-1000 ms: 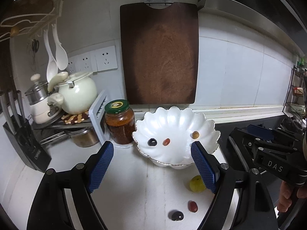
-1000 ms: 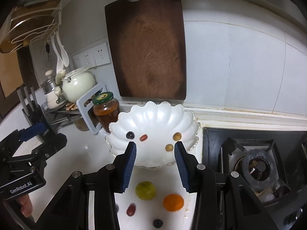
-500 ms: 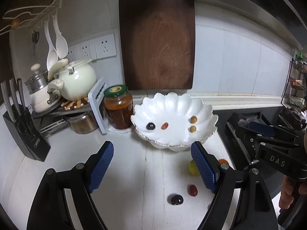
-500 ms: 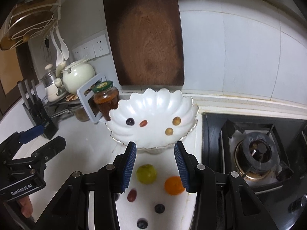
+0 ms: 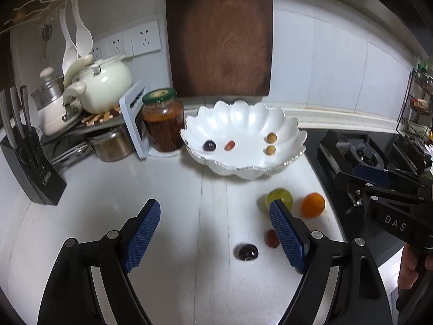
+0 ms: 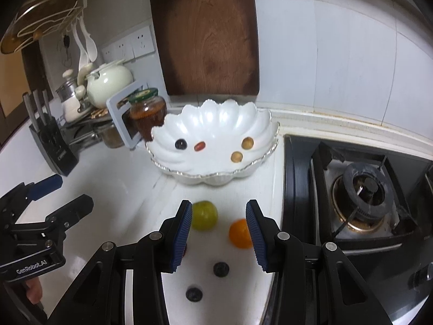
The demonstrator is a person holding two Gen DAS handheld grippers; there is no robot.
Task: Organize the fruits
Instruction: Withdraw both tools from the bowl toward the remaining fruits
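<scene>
A white scalloped bowl [image 5: 245, 168] [image 6: 216, 178] sits on the white counter and holds a dark grape, a red date and two tan fruits. In front of it lie a green fruit [image 5: 278, 198] [image 6: 205, 214], an orange [image 5: 313, 204] [image 6: 239, 233], a red date [image 5: 272, 239] and a dark grape [image 5: 248, 252]; two dark berries [image 6: 221, 269] show in the right wrist view. My left gripper [image 5: 215, 233] is open above bare counter, left of the loose fruit. My right gripper [image 6: 219, 233] is open with nothing between its pads, green fruit and orange just beyond its tips.
A jar [image 5: 163, 123] of red-brown preserve stands left of the bowl, beside a rack with a cream pot [image 5: 101, 84]. A knife block [image 5: 27, 168] is at far left. A gas stove [image 6: 362, 197] borders the counter on the right. A wooden board [image 5: 219, 35] leans on the wall.
Both grippers have sunk and tipped further down, so the bowl sits higher in view and more loose fruit shows on the counter. Neither gripper's opening has changed.
</scene>
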